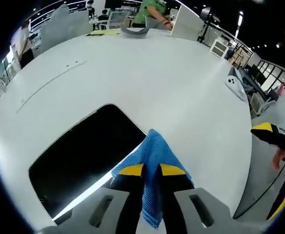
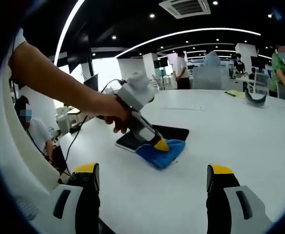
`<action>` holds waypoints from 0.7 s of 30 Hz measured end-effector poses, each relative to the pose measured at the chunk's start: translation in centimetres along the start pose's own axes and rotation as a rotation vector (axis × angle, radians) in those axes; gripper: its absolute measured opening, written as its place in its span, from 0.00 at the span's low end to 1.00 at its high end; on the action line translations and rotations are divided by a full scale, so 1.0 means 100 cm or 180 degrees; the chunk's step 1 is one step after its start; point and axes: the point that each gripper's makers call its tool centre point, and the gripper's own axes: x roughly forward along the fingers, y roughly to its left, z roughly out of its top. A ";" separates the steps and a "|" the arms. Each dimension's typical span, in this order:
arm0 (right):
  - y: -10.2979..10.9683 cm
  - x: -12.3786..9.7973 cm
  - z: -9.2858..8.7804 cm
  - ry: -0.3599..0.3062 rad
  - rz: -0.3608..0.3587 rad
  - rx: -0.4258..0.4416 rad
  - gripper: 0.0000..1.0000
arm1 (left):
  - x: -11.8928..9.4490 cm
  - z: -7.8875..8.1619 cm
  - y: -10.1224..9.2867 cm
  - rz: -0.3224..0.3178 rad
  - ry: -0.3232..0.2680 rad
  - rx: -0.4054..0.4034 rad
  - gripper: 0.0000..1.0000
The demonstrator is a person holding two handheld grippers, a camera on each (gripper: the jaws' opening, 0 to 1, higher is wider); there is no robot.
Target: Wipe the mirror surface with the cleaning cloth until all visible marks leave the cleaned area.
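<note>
In the left gripper view we look down along our left gripper point(image 1: 151, 171), whose yellow-tipped jaws are closed together on a blue cleaning cloth point(image 1: 153, 155). The cloth stands up between the jaws, spreads a little above them, and a strip of it hangs down between the grey jaw bodies. Just left of the cloth lies the mirror point(image 1: 86, 158), a dark rounded rectangle flat on the white table point(image 1: 172, 83); the cloth touches its right-hand edge. The mirror sits near the table edge closest to us. We cannot make out any marks on the glass here; it reads as plain black. At the table's far edge rests a grey curved object point(image 1: 135, 31), with a person in green point(image 1: 154, 10) behind it. At the far right of this view the other gripper point(image 1: 274, 139) comes in off the table, past its right edge.

The right gripper view gives what the first cannot: the whole left gripper point(image 2: 164, 145) from outside, held in a hand point(image 2: 112, 113) at the end of a bare arm, its yellow tip pressed into the cloth point(image 2: 161, 154), which is bunched on the tabletop against the mirror's point(image 2: 169, 132) near corner. Our right gripper point(image 2: 152, 183) holds nothing; its two jaws stand wide apart above the bare white table point(image 2: 240, 141). People point(image 2: 181, 70) stand in the background beyond the table's far edge.
</note>
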 end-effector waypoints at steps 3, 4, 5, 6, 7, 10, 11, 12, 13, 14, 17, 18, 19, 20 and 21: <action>-0.001 0.002 0.001 -0.0003 0.0007 -0.0002 0.91 | 0.000 0.001 -0.001 -0.0021 -0.0005 -0.0001 0.09; -0.001 0.002 0.001 -0.0003 0.0007 -0.0004 0.91 | 0.000 0.000 -0.001 -0.0024 -0.0005 -0.0001 0.09; -0.002 0.002 0.000 0.0001 0.0010 -0.0004 0.91 | 0.000 0.001 -0.001 -0.0026 -0.0007 -0.0006 0.09; -0.002 0.002 0.000 0.0006 0.0013 -0.0003 0.91 | 0.001 0.001 -0.001 -0.0027 -0.0008 -0.0009 0.09; -0.002 0.002 0.000 0.0002 0.0014 -0.0005 0.91 | 0.001 0.001 -0.001 -0.0028 -0.0014 -0.0002 0.09; -0.001 0.002 -0.001 0.0012 0.0016 0.0001 0.91 | 0.001 0.001 -0.001 -0.0022 -0.0025 0.0037 0.09; -0.001 0.001 -0.001 0.0014 0.0017 0.0002 0.91 | 0.001 0.001 -0.002 -0.0020 -0.0033 0.0068 0.09; -0.001 0.001 -0.001 0.0014 0.0019 0.0007 0.91 | 0.001 0.001 -0.002 -0.0019 -0.0037 0.0076 0.09; -0.001 0.001 -0.002 0.0016 0.0020 0.0008 0.91 | 0.001 0.001 -0.002 -0.0018 -0.0042 0.0077 0.09; 0.000 0.001 -0.002 0.0019 0.0022 0.0010 0.91 | 0.001 0.001 -0.002 -0.0013 -0.0052 0.0080 0.09; 0.001 0.001 -0.005 0.0041 0.0030 0.0007 0.91 | 0.001 0.001 -0.002 0.0006 -0.0082 0.0115 0.09; 0.001 0.000 -0.005 0.0050 0.0034 0.0003 0.91 | 0.001 0.001 -0.002 0.0010 -0.0091 0.0121 0.10; 0.002 0.000 -0.005 0.0050 0.0038 -0.0002 0.91 | 0.000 0.001 -0.003 0.0020 -0.0105 0.0120 0.10; 0.003 0.000 -0.004 0.0047 0.0042 -0.0004 0.91 | 0.000 0.001 -0.003 0.0028 -0.0112 0.0117 0.10; 0.004 0.000 -0.004 0.0047 0.0047 -0.0006 0.91 | 0.000 0.001 -0.003 0.0038 -0.0119 0.0115 0.10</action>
